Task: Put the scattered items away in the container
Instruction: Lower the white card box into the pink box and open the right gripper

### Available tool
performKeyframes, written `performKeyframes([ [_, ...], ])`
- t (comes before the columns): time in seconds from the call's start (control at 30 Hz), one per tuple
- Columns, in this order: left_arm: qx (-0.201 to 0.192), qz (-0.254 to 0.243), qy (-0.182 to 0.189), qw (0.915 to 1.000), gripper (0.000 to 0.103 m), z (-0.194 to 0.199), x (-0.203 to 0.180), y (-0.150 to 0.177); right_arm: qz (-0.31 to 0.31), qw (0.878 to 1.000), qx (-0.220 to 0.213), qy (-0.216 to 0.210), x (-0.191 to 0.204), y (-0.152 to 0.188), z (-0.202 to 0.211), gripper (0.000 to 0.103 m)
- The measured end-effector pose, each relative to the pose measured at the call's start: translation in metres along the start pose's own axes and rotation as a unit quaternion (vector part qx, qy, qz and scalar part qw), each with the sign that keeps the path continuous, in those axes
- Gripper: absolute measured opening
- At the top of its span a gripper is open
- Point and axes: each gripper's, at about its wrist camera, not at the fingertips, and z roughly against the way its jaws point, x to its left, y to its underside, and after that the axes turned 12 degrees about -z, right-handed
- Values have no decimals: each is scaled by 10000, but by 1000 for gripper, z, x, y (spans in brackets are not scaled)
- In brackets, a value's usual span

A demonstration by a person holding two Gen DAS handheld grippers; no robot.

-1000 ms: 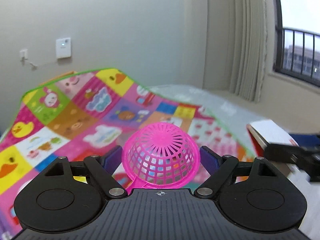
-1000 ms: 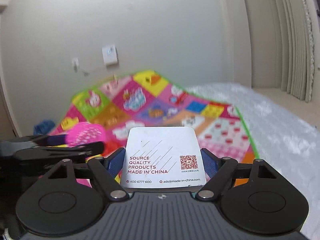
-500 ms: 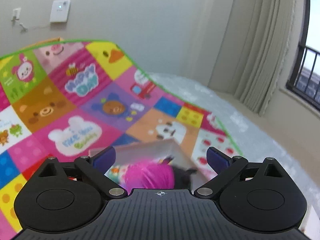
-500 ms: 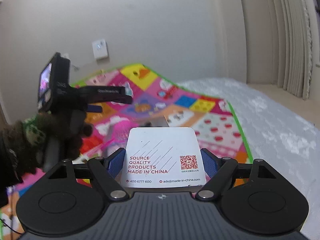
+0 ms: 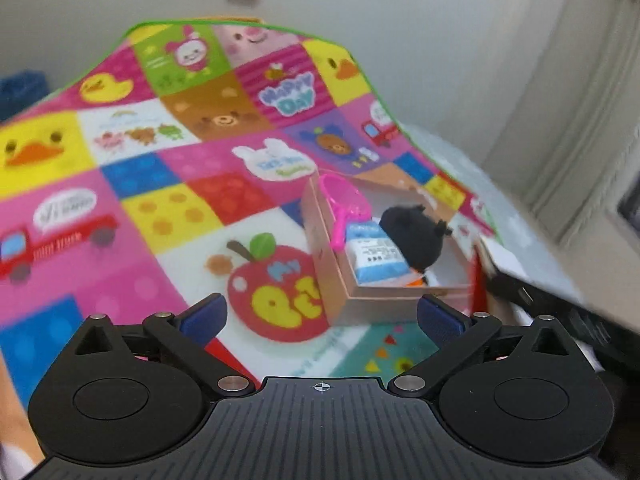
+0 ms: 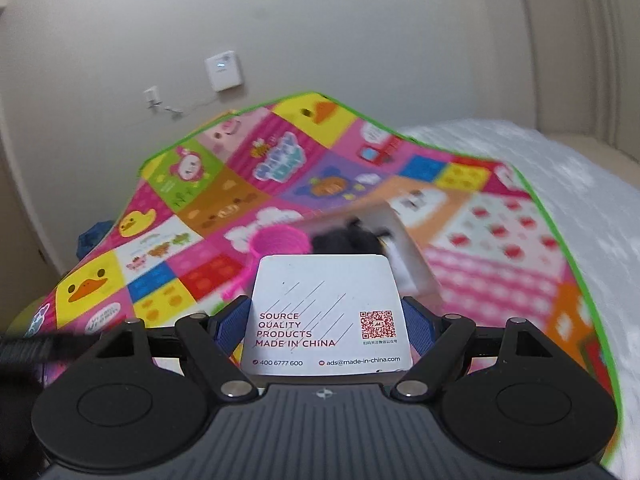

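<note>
Left wrist cam shows my left gripper [image 5: 320, 314] spread wide w/ nothing between the pads — its jaws have just been opening, and the pink strainer [image 5: 343, 204] I was carrying a sec ago now leans inside the cardboard box [image 5: 320, 248], next to a blue-and-white carton [image 5: 376, 256] and a black plush toy [image 5: 416, 236]. Right gripper [image 6: 326, 320] is clamped on the white card box [image 6: 326, 312], printed side up, pads pressing both edges; it hovers just short of the container, which sits right behind it in the right wrist view. Risks, as I judge them: the container looks fairly full, so if I let go too early the card box could land on the rim or on the plush and slide out onto the mat; the strainer's handle sticks up near the wall and could get knocked over the side if I come in low. Both views are blurred, so my aim is approx. Surface is a bright patchwork play mat [image 5: 168, 168] w/ cartoon animals, green-edged, laid over a pale quilted cover [image 6: 560, 168]. Room: plain beige wall, a white wall unit [image 6: 224, 70] w/ a socket beside it — curtains [image 5: 580, 120] off to the right.
</note>
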Motion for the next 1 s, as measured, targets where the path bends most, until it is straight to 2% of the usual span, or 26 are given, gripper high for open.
performKeyframes([
  [0.1,16,-332,163,9993,103,-8,-3,8,245,9997,18,-8,20,-20,-25,80],
  [0.17,101,-372,166,9991,103,-10,-3,14,284,9995,71,80,28,-33,-47,80],
  [0.27,199,-368,230,9989,103,-20,1,19,366,9980,118,507,32,-44,-91,80],
  [0.37,203,-452,127,9987,103,-26,8,25,276,9951,576,757,23,-49,-134,82],
  [0.4,197,-460,142,9986,103,-27,11,26,216,9951,589,771,22,-49,-137,83],
  [0.5,154,-424,279,9986,103,-33,19,27,144,9987,280,400,30,-51,-120,91],
  [0.6,120,-499,353,9981,103,-37,21,30,236,9994,159,212,52,-54,-115,90],
  [0.67,152,-537,411,9976,103,-40,22,32,435,9982,385,124,75,-50,-131,78],
  [0.73,210,-441,483,9976,103,-42,26,33,841,9937,724,181,99,-37,-156,54],
  [0.8,214,-299,499,9981,103,-42,32,32,1098,9882,1026,302,112,-23,-176,41],
  [0.83,197,-213,504,9983,103,-40,36,30,1108,9873,1083,352,114,-18,-180,38],
  [1.0,115,101,580,9982,103,-36,46,26,1021,9873,1136,428,88,-5,-166,39],
])
